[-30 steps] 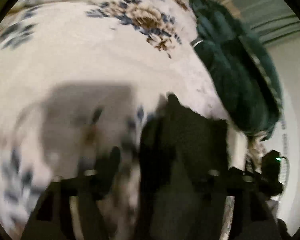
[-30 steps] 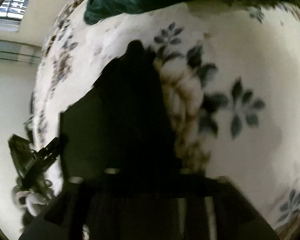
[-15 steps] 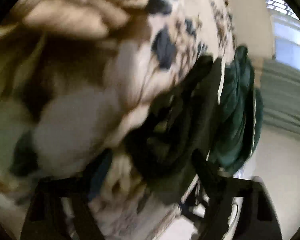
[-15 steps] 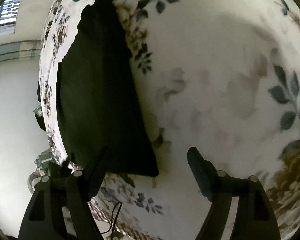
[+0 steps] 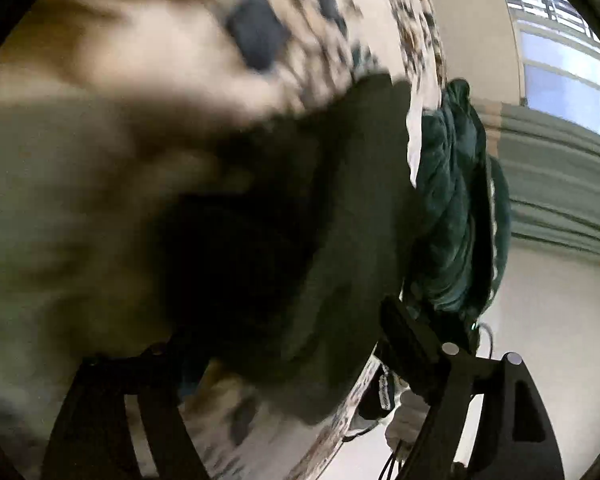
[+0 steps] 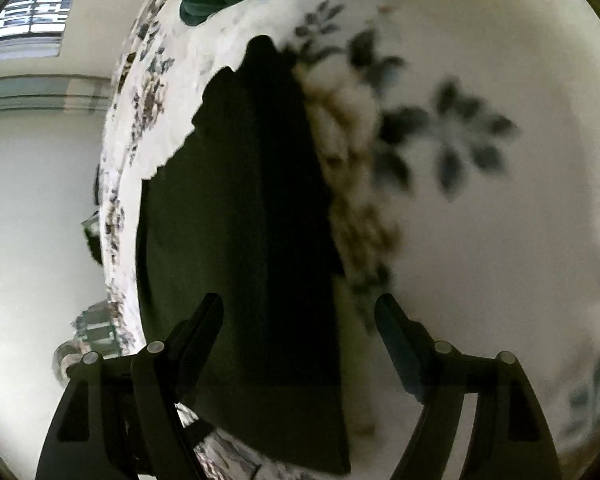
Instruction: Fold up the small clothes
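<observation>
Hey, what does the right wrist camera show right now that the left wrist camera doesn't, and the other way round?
Only the right wrist view shows the dark garment sharply, lying flat along the edge of the floral bedspread, with the right gripper open over it. Only the left wrist view shows the full green garment bunched at the bed's edge, plus the left gripper, open; its picture is heavily blurred. Both share the dark garment, the bedspread, some green cloth and a window.

Left gripper (image 5: 284, 332): jaws spread wide, low over the bedspread, view blurred.
Right gripper (image 6: 299, 312): jaws spread wide, holding nothing, near the bed's edge.
</observation>
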The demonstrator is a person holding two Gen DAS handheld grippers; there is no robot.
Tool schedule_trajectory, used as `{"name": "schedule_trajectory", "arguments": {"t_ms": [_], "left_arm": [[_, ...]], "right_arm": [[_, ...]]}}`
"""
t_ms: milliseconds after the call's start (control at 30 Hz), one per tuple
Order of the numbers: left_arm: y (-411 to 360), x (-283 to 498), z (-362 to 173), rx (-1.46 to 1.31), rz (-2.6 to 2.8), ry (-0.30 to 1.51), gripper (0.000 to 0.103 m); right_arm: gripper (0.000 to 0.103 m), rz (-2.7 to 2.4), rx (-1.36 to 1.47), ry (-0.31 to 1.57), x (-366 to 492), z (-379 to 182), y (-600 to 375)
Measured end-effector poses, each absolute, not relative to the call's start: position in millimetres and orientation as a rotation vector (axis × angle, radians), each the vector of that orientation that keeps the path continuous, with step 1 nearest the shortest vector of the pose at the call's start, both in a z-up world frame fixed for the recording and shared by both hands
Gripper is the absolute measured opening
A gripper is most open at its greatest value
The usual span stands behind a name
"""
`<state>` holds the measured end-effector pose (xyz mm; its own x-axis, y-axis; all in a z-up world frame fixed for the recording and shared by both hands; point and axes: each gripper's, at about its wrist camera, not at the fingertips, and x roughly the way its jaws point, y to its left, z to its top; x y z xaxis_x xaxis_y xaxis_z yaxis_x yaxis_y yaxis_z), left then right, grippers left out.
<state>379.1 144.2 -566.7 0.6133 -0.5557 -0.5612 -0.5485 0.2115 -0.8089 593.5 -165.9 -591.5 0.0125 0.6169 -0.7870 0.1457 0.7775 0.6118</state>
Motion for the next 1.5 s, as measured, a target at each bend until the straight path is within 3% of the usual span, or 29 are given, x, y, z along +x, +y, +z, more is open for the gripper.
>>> {"name": "schedule_trajectory", "arguments": {"t_ms": [100,200,233,267,300,333,633,700,733,767,800,900,1167,1233,1267,1400,1500], "left_arm": [[136,394,-562,-1.391,0.069,0.888,0.076],[143,397,-555,-1.377,0.105,0.828,0.051],[148,398,-553,-1.363,0.101,0.838,0.036],[153,398,-553,-1.354,0.095,0.848,0.034],[158,394,-552,-1.354,0.082,0.856,0.034],[164,392,-550,-1.370,0.062,0.856,0.032],[237,443,-516,-1.157,-0.189,1.011,0.033],[250,469,-523,-1.062,-0.249,1.103,0.038],[255,474,-529,-1.047,-0.267,1.135,0.048],[258,478,-536,-1.031,-0.268,1.171,0.052],[261,478,-540,-1.008,-0.242,1.200,0.053],[268,465,-544,-1.043,-0.196,1.187,0.061],[285,482,-557,-1.151,-0.069,1.070,0.061],[287,484,-559,-1.145,-0.071,1.058,0.061],[285,486,-559,-1.136,-0.074,1.055,0.061],[285,485,-555,-1.118,-0.105,1.069,0.061],[281,475,-551,-1.103,-0.148,1.108,0.068]], "right_arm": [[0.080,0.451,0.734,1.586,616,-618,-153],[0.080,0.461,0.801,1.582,629,-633,-141],[0.075,0.451,0.803,1.570,631,-634,-139],[0.065,0.442,0.791,1.561,630,-633,-136],[0.040,0.426,0.748,1.557,627,-630,-135],[0.032,0.427,0.746,1.538,623,-627,-136],[0.026,0.268,0.967,1.366,472,-581,-142],[0.026,0.232,0.985,1.379,431,-579,-126],[0.031,0.220,0.986,1.402,417,-582,-116],[0.035,0.202,1.008,1.460,406,-592,-103],[0.046,0.181,1.022,1.497,402,-598,-100],[0.053,0.133,1.002,1.571,403,-603,-97],[0.054,0.126,0.677,1.539,428,-539,-151],[0.067,0.165,0.601,1.512,462,-533,-164],[0.067,0.195,0.543,1.505,483,-532,-165],[0.070,0.400,0.394,1.553,563,-563,-153],[0.072,0.555,0.337,1.658,598,-602,-121]]}}
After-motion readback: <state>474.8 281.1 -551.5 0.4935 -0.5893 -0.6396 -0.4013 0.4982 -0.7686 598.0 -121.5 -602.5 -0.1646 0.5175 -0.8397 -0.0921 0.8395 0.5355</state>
